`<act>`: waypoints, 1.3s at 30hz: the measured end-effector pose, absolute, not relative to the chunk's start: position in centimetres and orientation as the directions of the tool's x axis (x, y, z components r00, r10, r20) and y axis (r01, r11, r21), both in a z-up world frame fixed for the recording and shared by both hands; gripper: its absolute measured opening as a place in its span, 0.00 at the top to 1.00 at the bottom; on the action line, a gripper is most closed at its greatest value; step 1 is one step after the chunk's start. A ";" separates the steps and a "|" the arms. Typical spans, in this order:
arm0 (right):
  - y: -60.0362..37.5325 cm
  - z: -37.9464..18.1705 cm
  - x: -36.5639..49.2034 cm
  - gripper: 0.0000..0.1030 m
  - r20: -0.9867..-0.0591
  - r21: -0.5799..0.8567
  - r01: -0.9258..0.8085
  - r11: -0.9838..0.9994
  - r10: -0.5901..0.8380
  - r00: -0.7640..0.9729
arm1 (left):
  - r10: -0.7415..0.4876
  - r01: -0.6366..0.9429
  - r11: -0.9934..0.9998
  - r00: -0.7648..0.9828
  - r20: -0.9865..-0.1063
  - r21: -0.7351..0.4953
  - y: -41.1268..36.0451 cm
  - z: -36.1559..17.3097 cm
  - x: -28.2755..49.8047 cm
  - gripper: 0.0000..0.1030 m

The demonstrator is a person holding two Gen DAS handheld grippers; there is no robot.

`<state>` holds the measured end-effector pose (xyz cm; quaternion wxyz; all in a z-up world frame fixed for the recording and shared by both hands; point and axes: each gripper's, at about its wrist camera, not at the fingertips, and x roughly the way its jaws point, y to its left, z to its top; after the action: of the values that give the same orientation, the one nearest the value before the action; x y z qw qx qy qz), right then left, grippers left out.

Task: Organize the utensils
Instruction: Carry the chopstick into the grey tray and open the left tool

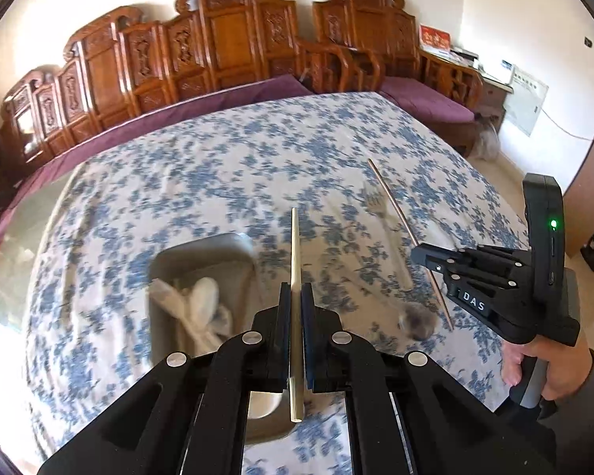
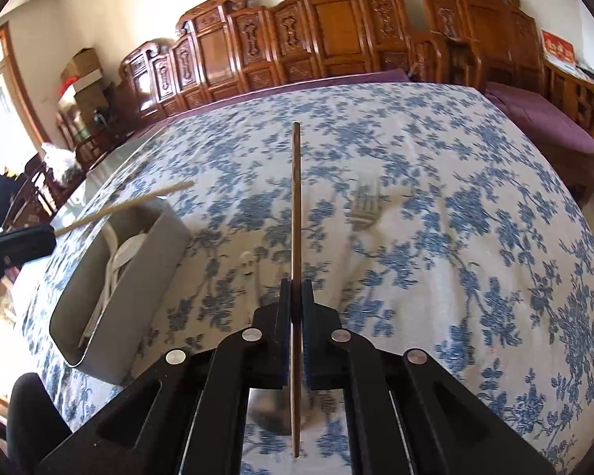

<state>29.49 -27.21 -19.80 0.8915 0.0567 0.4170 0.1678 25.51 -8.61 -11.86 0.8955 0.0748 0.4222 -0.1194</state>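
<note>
My left gripper (image 1: 296,289) is shut on a pale chopstick (image 1: 295,245) that sticks out forward above the grey bin (image 1: 202,249). Several white utensils (image 1: 202,304) lie in that bin. My right gripper (image 2: 296,285) is shut on a darker brown chopstick (image 2: 296,198), held above the flowered tablecloth. A metal fork (image 2: 364,206) and a metal spoon (image 2: 269,411) lie on the cloth under and beyond the right gripper. In the left wrist view the right gripper (image 1: 417,255) with its brown chopstick (image 1: 392,206) hangs over the fork (image 1: 380,213) and spoon (image 1: 415,318).
The blue-flowered tablecloth (image 2: 455,237) covers the table. Carved wooden benches (image 2: 336,31) with purple cushions (image 2: 542,114) line the far side. A person's hand (image 1: 542,364) holds the right gripper's handle. The grey bin (image 2: 138,277) stands at the table's left, by the left gripper (image 2: 27,243).
</note>
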 end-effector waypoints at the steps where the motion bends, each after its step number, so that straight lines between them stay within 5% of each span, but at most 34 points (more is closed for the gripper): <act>1: -26.9 -19.8 29.4 0.94 -0.725 0.241 -0.259 0.936 0.350 0.593 | -0.147 0.270 0.962 0.619 -0.772 0.034 -8.2 -11.7 25.4 0.96; 17: -23.9 -19.7 28.5 0.94 -0.734 0.192 -0.330 0.924 0.359 0.577 | -0.093 0.146 0.989 0.628 -0.773 -0.001 -1.2 -14.1 24.6 0.96; 39: -23.3 -20.0 28.7 0.94 -0.738 0.172 -0.350 0.921 0.356 0.573 | -0.095 0.152 0.988 0.545 -0.833 -0.014 -2.7 -20.3 27.3 0.96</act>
<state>28.67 -23.32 -20.01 0.8870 0.0035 0.4167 0.1992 27.26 -2.73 -20.29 0.8783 0.0300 0.4719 -0.0704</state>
